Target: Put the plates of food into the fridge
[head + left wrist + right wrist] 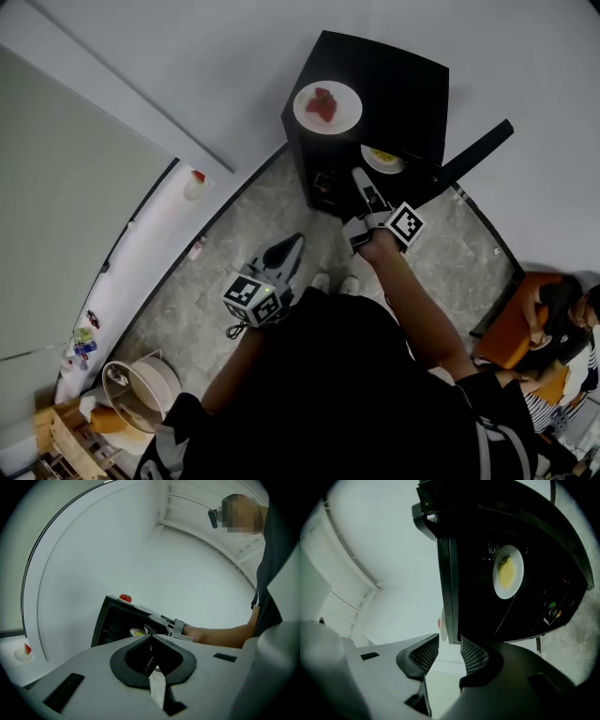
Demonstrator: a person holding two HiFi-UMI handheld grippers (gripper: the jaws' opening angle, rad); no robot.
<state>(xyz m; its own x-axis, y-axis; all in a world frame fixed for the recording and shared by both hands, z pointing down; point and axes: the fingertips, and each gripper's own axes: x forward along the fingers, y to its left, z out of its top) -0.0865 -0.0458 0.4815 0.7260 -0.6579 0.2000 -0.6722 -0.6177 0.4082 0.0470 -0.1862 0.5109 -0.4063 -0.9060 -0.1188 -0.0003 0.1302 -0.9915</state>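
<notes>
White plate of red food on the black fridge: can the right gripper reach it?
Probably yes: the white plate lies uncovered on the black fridge, and the open right gripper is nearby.

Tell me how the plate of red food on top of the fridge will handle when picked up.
The plate looks rigid and smooth, so it probably stays stiff but may slip in a rim grip. The red food seems loose near its middle, so tilting could let it slide or roll.

An orange seat (511,333) and a round pale tub (142,392) stand well apart.
</notes>
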